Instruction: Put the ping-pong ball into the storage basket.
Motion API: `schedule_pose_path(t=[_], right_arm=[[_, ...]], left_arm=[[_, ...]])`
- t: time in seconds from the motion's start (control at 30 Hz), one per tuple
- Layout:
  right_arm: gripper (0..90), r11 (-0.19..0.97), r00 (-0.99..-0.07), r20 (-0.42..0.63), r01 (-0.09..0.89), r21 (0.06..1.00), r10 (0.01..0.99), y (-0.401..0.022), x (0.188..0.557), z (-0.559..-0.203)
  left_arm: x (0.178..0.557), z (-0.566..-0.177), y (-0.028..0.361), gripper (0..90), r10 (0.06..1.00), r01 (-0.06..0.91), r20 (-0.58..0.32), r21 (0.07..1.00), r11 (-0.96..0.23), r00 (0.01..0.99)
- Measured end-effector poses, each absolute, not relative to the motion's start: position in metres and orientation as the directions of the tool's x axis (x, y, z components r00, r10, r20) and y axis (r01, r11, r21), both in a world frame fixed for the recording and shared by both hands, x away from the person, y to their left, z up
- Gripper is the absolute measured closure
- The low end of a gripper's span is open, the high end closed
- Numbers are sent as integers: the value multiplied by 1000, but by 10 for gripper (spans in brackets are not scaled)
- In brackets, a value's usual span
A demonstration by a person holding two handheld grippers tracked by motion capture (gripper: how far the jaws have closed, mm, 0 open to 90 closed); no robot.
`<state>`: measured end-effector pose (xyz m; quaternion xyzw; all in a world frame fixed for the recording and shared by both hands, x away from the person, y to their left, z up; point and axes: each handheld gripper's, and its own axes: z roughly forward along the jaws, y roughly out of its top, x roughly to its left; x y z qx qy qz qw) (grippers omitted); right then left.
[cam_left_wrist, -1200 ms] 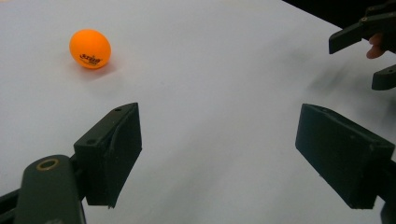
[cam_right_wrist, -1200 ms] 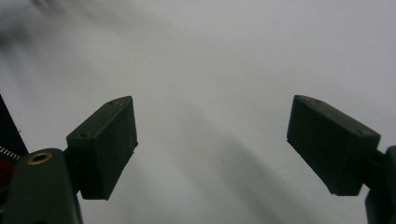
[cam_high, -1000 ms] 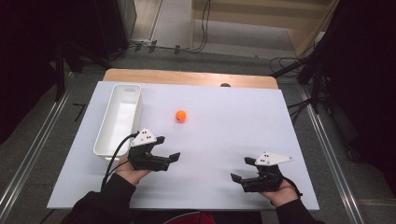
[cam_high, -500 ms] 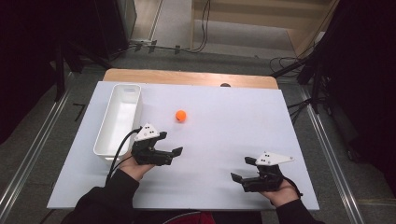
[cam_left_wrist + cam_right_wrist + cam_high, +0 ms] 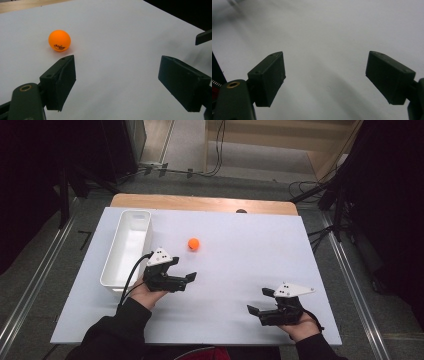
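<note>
While the small orange plastic ball (image 5: 193,244) lies alone on the white table top (image 5: 240,245), the high view sets it just beyond the left gripper (image 5: 184,281), near the long white plastic tray (image 5: 126,248); the right gripper (image 5: 260,302) sits well apart, so the left is nearer. In the left gripper view the ball (image 5: 59,40) lies ahead, left of the wide-spread jaws, outside the gap. The right gripper view shows jaws spread wide over bare, blurred table.
</note>
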<state>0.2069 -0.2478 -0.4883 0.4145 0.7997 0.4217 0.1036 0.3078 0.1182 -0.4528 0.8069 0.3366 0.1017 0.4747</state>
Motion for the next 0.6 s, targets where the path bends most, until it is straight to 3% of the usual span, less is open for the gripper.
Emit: schedule_pose_path(t=[0.6], right_arm=[[147,301,-635,185,576,760,750,-248,207,-488]], left_arm=[[327,-458,105,152,689,466,-149,832,-301,710]])
